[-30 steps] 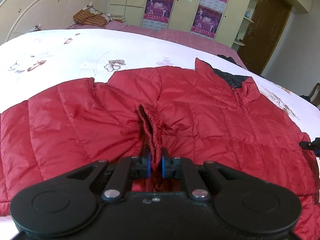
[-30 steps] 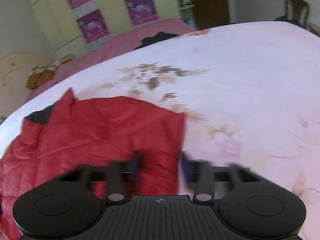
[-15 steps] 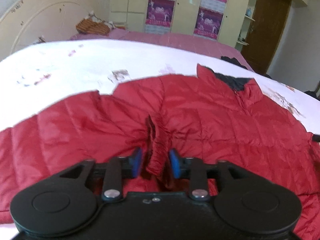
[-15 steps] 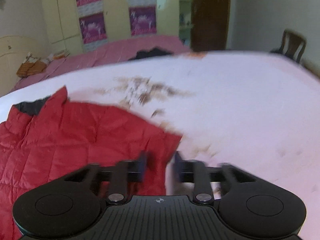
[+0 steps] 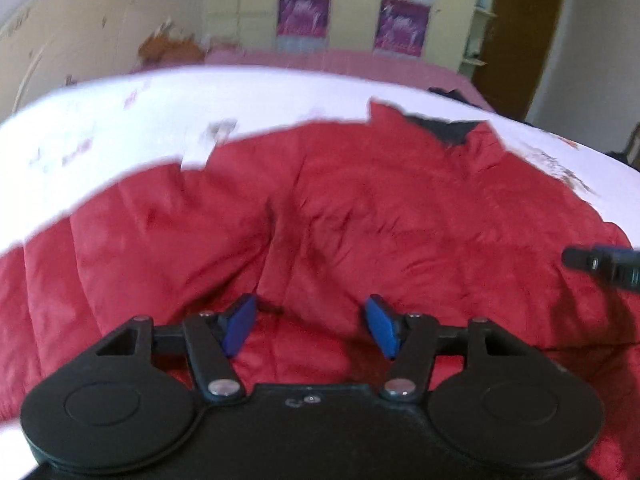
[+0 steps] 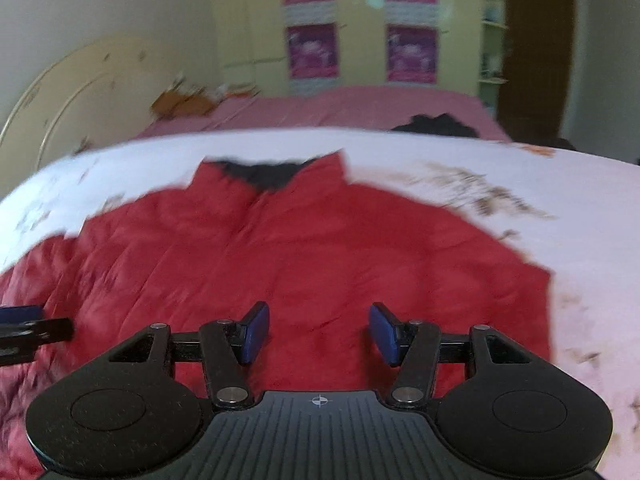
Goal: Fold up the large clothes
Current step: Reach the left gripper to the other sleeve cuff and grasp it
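Observation:
A red quilted puffer jacket with a dark collar lining lies spread on the white floral bed. It also shows in the right wrist view, collar at the far end. My left gripper is open and empty, just above the jacket's near part. My right gripper is open and empty, above the jacket's near right part. The right gripper's tip shows at the right edge of the left wrist view. The left gripper's tip shows at the left edge of the right wrist view.
The white floral bedspread runs far and right of the jacket. A pink bed with a dark garment lies behind. Cupboards with purple posters and a brown door line the back wall.
My left gripper let go of the pinched jacket fold and opened wide. My right gripper opened wide too and swung left, from the jacket's right edge to over its body.

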The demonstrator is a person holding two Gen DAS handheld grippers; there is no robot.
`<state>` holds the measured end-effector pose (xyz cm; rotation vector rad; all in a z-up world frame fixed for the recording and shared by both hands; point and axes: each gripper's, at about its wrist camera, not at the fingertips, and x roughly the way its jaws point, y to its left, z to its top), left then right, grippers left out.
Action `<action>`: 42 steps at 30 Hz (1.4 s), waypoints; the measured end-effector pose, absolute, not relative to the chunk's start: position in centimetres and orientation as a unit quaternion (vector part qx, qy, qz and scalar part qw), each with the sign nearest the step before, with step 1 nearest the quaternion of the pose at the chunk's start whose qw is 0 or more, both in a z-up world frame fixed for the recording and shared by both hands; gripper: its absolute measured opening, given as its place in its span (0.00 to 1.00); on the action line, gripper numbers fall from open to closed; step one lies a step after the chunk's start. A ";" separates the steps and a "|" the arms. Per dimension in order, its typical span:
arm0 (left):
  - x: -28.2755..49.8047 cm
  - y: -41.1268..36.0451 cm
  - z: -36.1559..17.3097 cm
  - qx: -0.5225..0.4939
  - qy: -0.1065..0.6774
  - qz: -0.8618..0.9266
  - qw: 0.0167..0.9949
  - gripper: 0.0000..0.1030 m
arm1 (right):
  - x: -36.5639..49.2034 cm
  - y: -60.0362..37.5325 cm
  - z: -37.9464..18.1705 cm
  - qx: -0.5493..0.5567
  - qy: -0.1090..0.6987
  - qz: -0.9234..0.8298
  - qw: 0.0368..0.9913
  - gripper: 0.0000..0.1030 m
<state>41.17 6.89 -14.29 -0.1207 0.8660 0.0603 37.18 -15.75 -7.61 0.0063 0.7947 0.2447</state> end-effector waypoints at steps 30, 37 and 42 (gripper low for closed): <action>33.6 18.8 -11.1 -0.152 0.409 0.133 0.890 0.65 | 37.8 -4.5 -10.7 -0.099 0.415 0.154 0.891 0.54; 29.4 23.5 -11.1 -0.198 0.410 0.185 0.871 0.67 | 37.3 -4.2 -10.2 -0.100 0.414 0.149 0.892 0.54; 25.3 26.5 -11.2 -0.248 0.403 0.225 0.852 0.72 | 36.8 -4.0 -8.1 -0.044 0.392 0.157 0.905 0.54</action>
